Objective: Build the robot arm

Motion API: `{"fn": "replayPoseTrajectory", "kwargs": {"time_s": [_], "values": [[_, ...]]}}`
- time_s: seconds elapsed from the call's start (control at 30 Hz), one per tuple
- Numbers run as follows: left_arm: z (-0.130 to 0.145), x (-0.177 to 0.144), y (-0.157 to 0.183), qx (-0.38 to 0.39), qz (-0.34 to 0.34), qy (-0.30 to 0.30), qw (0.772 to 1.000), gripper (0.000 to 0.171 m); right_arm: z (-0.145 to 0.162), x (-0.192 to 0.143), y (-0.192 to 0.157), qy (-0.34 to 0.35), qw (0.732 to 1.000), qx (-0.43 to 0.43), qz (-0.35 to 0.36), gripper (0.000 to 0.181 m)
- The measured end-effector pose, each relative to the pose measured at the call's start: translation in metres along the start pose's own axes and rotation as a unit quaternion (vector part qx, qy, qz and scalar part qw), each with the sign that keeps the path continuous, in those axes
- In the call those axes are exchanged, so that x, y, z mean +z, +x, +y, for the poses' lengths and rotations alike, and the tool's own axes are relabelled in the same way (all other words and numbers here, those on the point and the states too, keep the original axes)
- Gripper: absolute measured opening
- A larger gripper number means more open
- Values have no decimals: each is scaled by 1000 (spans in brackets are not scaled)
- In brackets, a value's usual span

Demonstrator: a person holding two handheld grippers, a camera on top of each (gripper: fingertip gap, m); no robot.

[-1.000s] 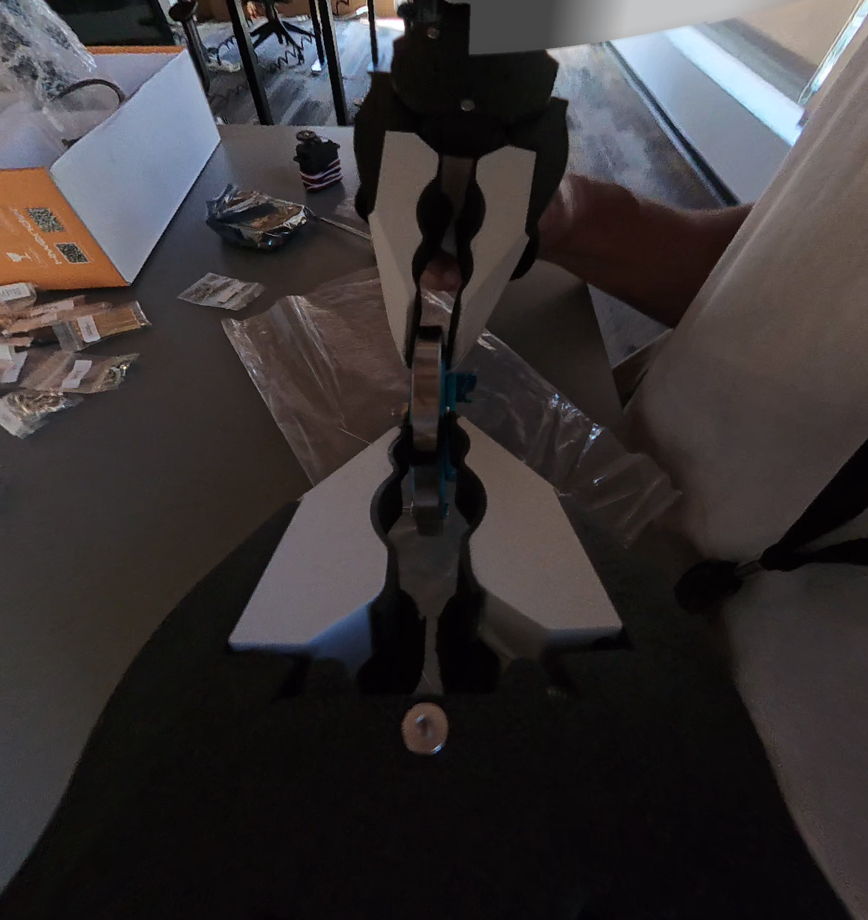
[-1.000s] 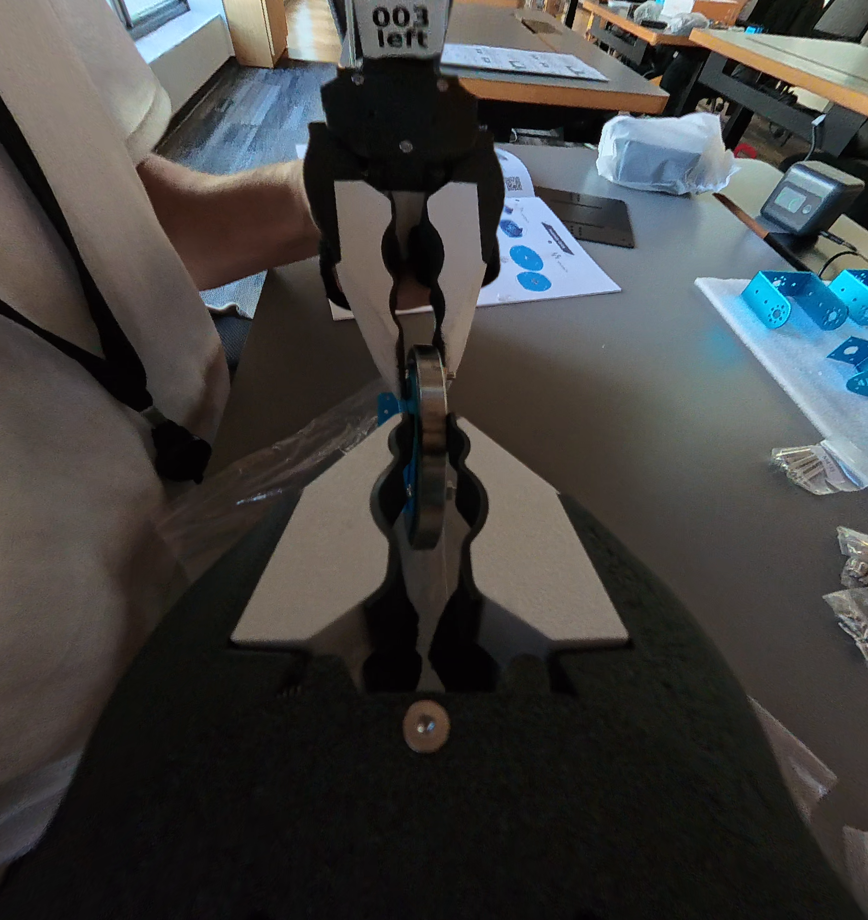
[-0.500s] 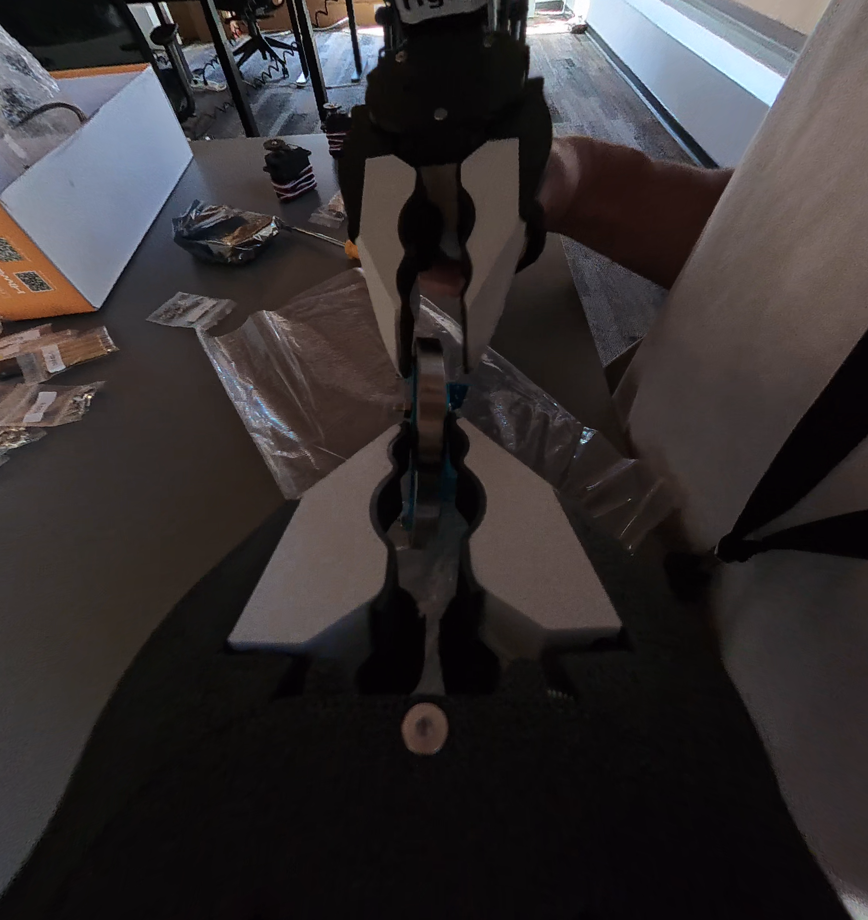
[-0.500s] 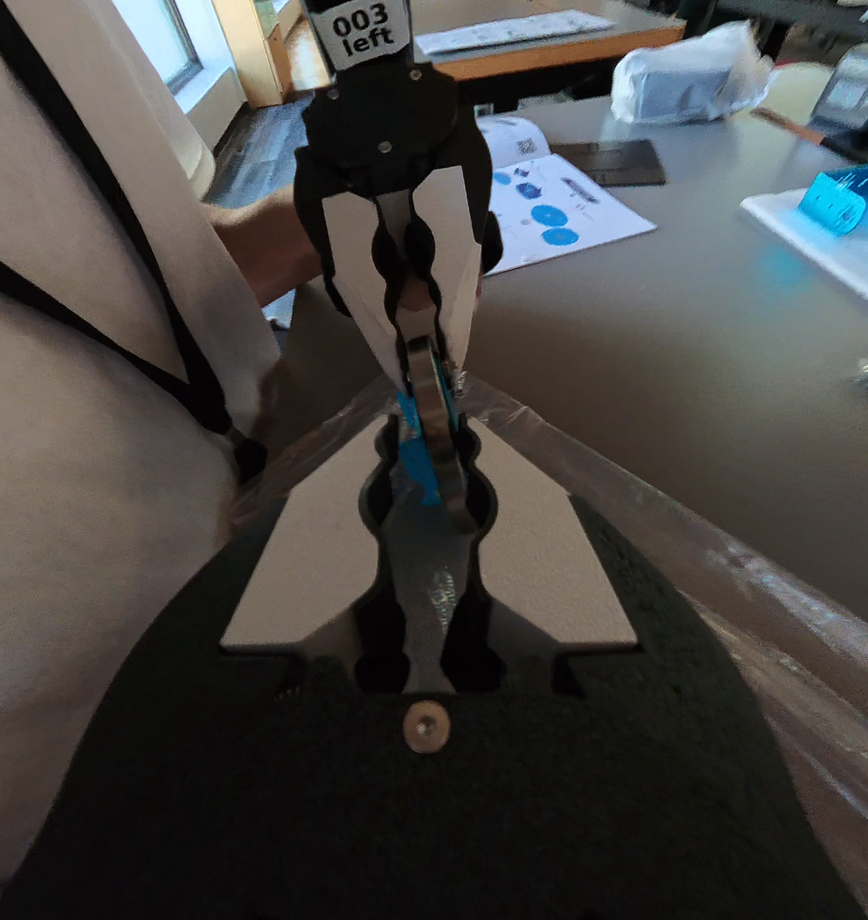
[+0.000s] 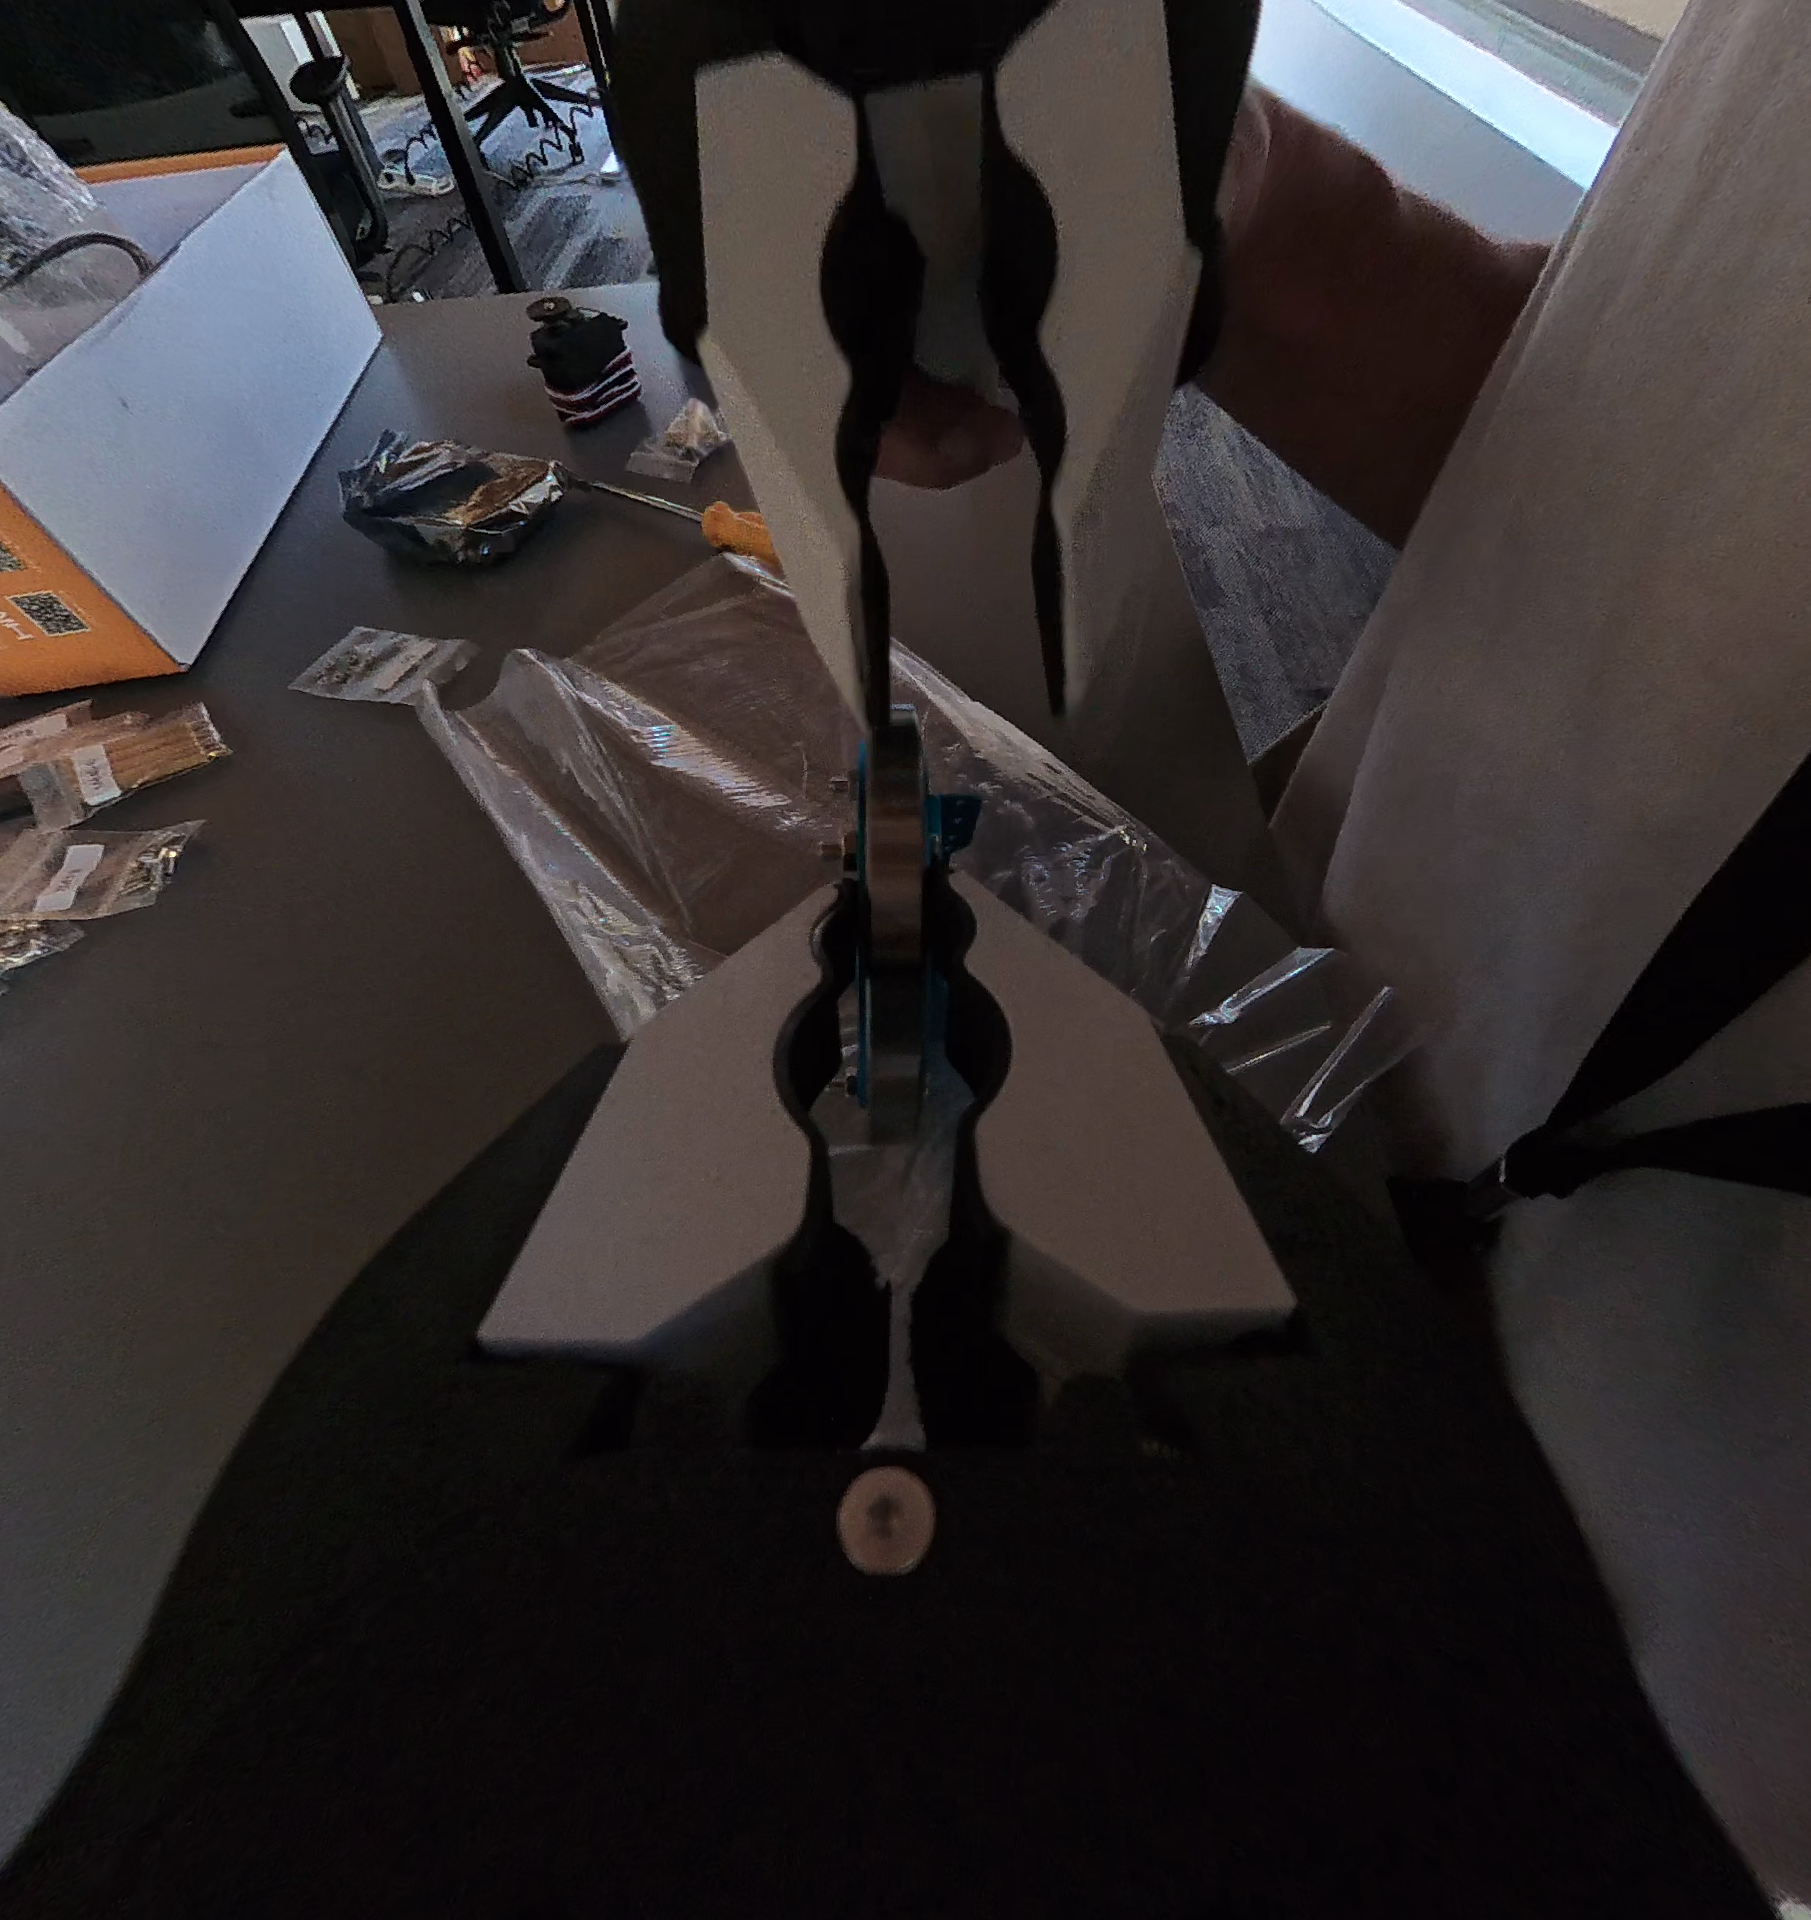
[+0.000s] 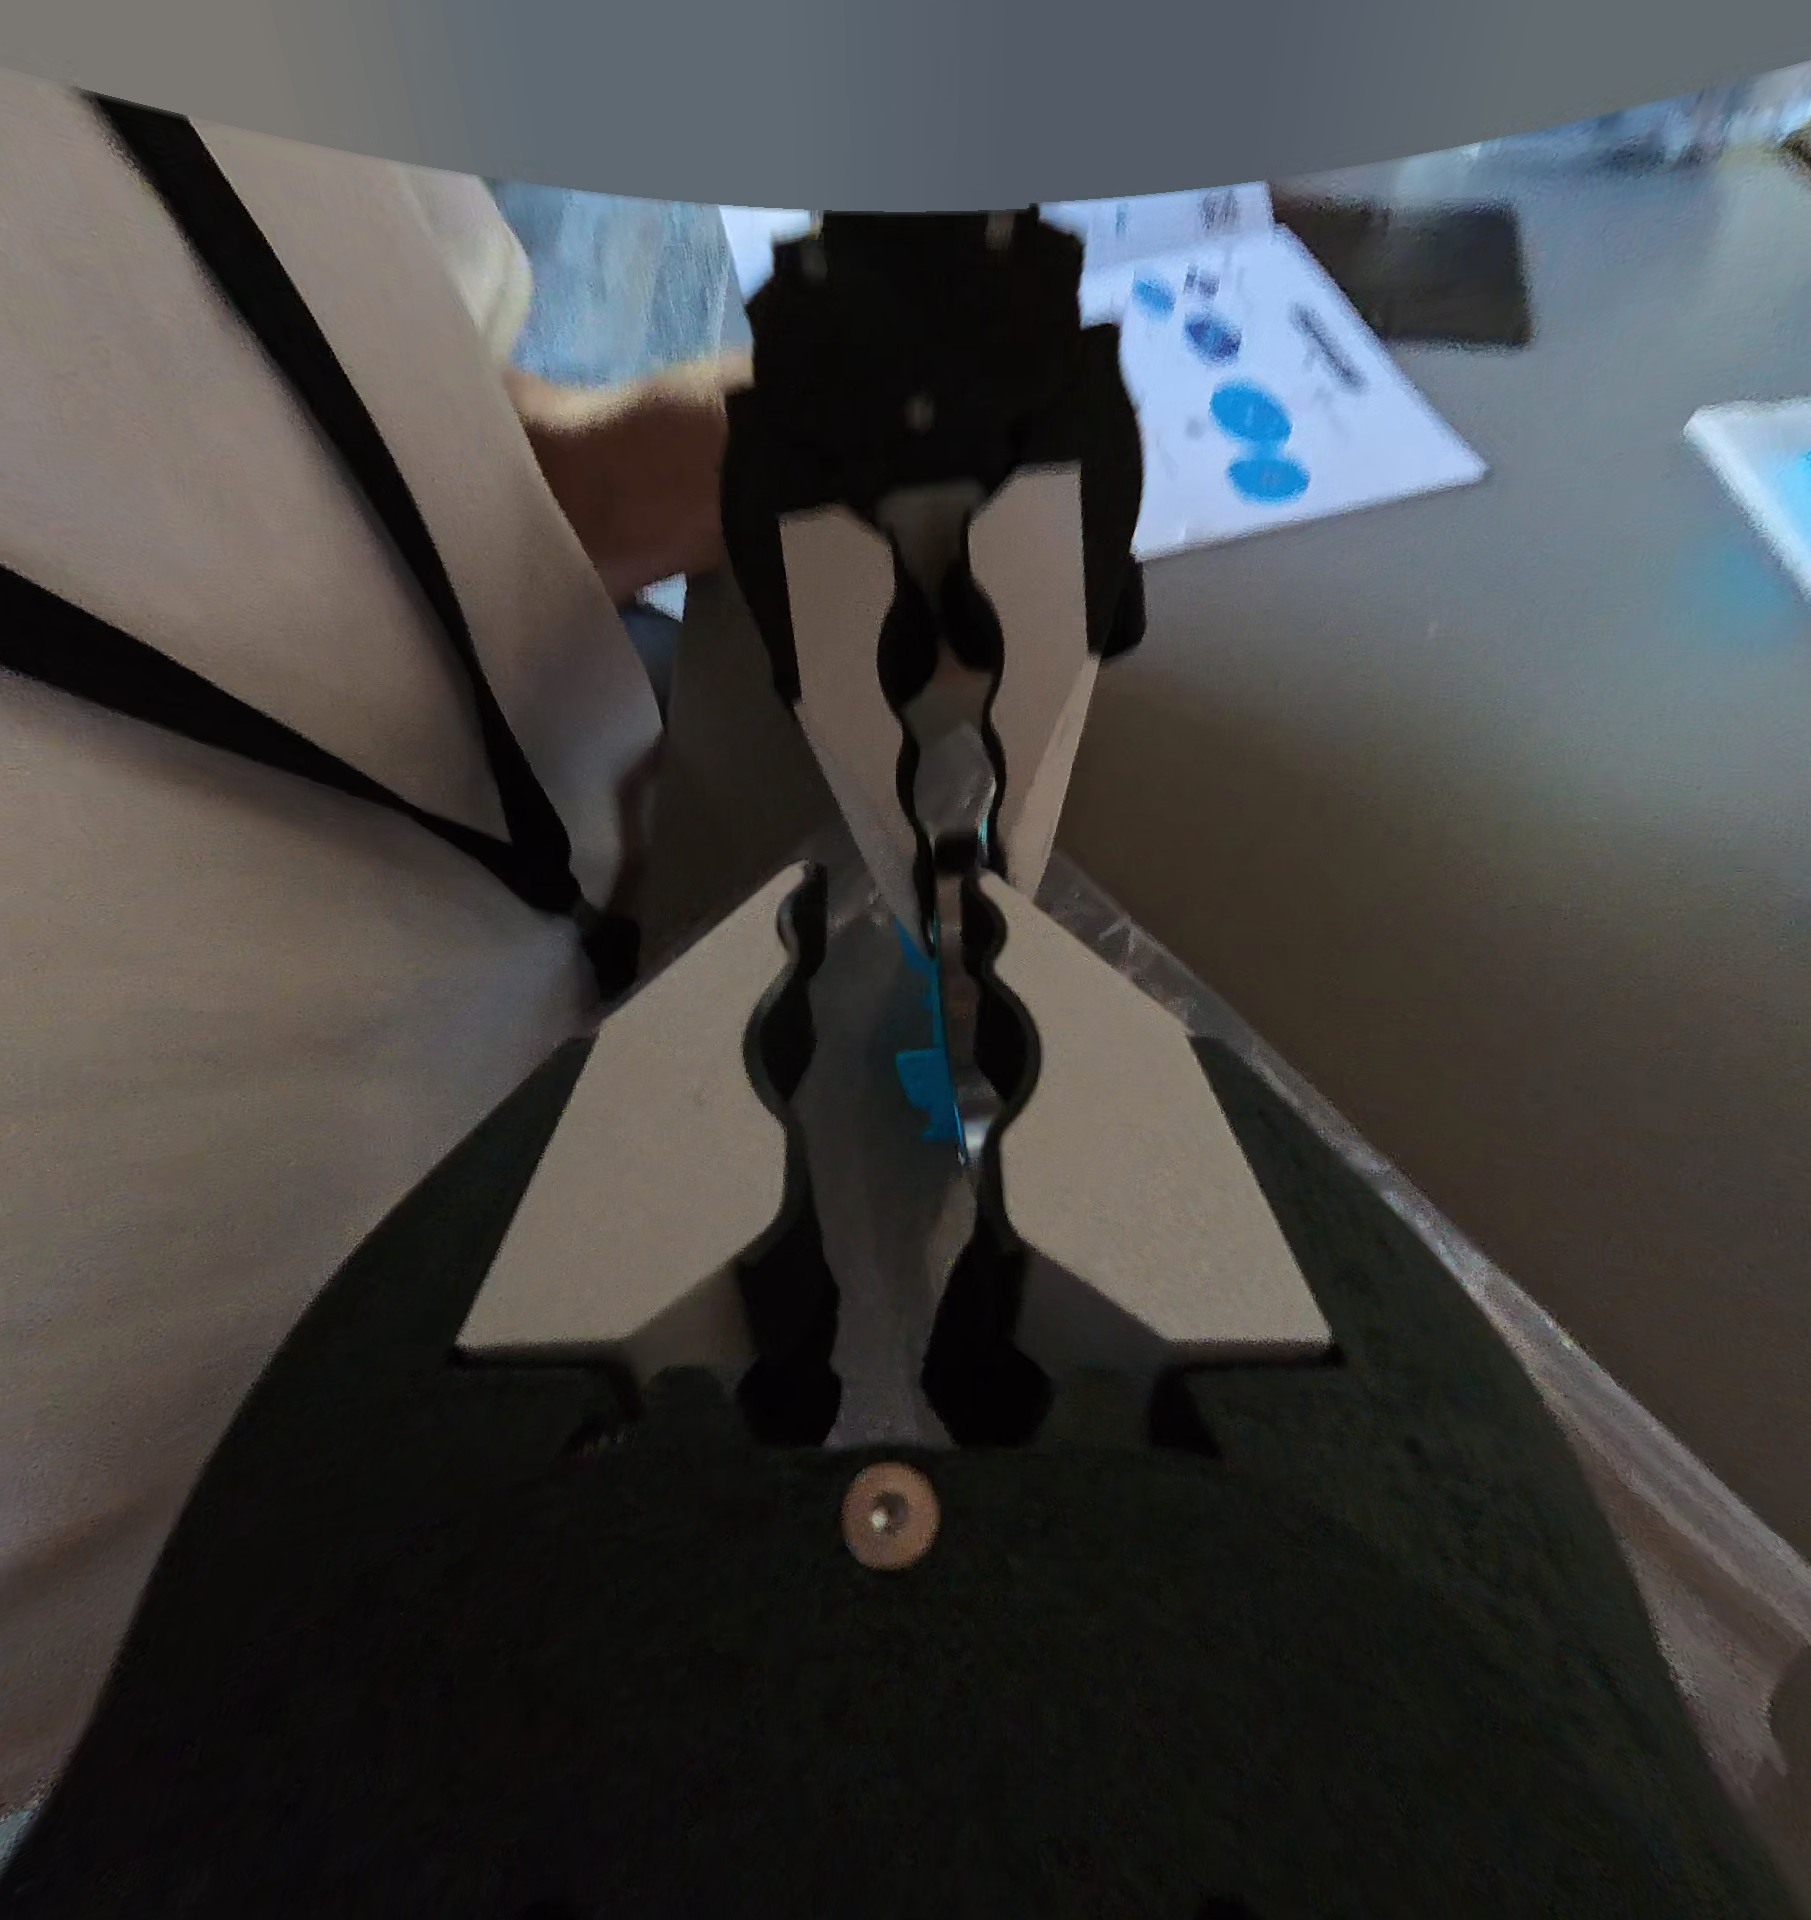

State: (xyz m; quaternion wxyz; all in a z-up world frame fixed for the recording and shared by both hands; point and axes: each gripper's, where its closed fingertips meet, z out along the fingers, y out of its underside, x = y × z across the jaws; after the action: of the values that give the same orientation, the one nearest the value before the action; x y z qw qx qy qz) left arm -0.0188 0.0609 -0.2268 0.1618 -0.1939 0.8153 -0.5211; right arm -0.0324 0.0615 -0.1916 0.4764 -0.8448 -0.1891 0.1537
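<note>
My left gripper [image 5: 896, 894] is shut on a round metal disc with a blue plate on its side [image 5: 893, 821], held edge-on above the grey table [image 5: 257, 1039]. My right gripper [image 5: 958, 707] faces it from above with its jaws apart, one finger [image 5: 776, 416] close beside the disc's top edge. In the right wrist view my right gripper [image 6: 890, 878] is open around the blue plate [image 6: 927, 1049], which lies near its right finger [image 6: 1098, 1143]. The left gripper [image 6: 958, 847] shows opposite, closed on the disc.
A crumpled clear plastic bag [image 5: 693, 748] lies under both grippers. An orange and white box [image 5: 153, 416], a black servo [image 5: 584, 358], a foil bag [image 5: 444, 499] and small screw bags [image 5: 80, 862] lie to the left. A person in a light shirt [image 5: 1607, 727] stands close. A printed sheet [image 6: 1265, 416] lies on the table. Less than 4 cm separates the two grippers' tips.
My right gripper has opened and let go of the disc, which it gripped together with the left before. The left gripper still holds it. The right wrist view has tilted down.
</note>
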Motion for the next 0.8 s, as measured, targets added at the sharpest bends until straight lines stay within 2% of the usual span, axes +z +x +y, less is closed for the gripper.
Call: {"fn": "replayPoseTrajectory", "kwargs": {"time_s": [0.03,0.13,0.27,0.3,0.33,0.37,0.4,0.47,0.5,0.57,0.67,0.8], "values": [[0,0,0,1,1,-1,1000,13,-4,-3,2,10,1000,4,6,24],[-1,1,1,2,1,-2,1000,13,14,3,11,-45,999,2,26,30],[0,0,1,5,5,-2,1000,13,19,11,3,-62,998,12,-5,37],[0,0,1,4,6,1,1000,13,10,8,-6,-43,999,9,-31,42],[1,0,0,5,2,1,1000,13,-9,1,-18,9,998,5,-65,27],[1,0,-1,6,-1,-1,1000,13,-28,-9,-25,63,995,3,-78,21],[1,0,0,8,0,-2,1000,13,-30,-13,-18,63,997,1,-51,23],[0,1,1,13,-1,-3,1000,13,-7,-13,5,-9,1000,-9,22,30],[0,1,2,14,-1,-3,1000,13,1,-11,9,-25,999,-8,29,31],[0,1,2,17,-1,-4,1000,13,12,-2,6,-49,999,7,7,32],[0,2,3,22,-1,-8,1000,13,35,13,5,-123,992,-2,2,34],[0,2,4,18,4,-5,1000,13,32,17,-3,-138,990,-8,-11,42]]}}
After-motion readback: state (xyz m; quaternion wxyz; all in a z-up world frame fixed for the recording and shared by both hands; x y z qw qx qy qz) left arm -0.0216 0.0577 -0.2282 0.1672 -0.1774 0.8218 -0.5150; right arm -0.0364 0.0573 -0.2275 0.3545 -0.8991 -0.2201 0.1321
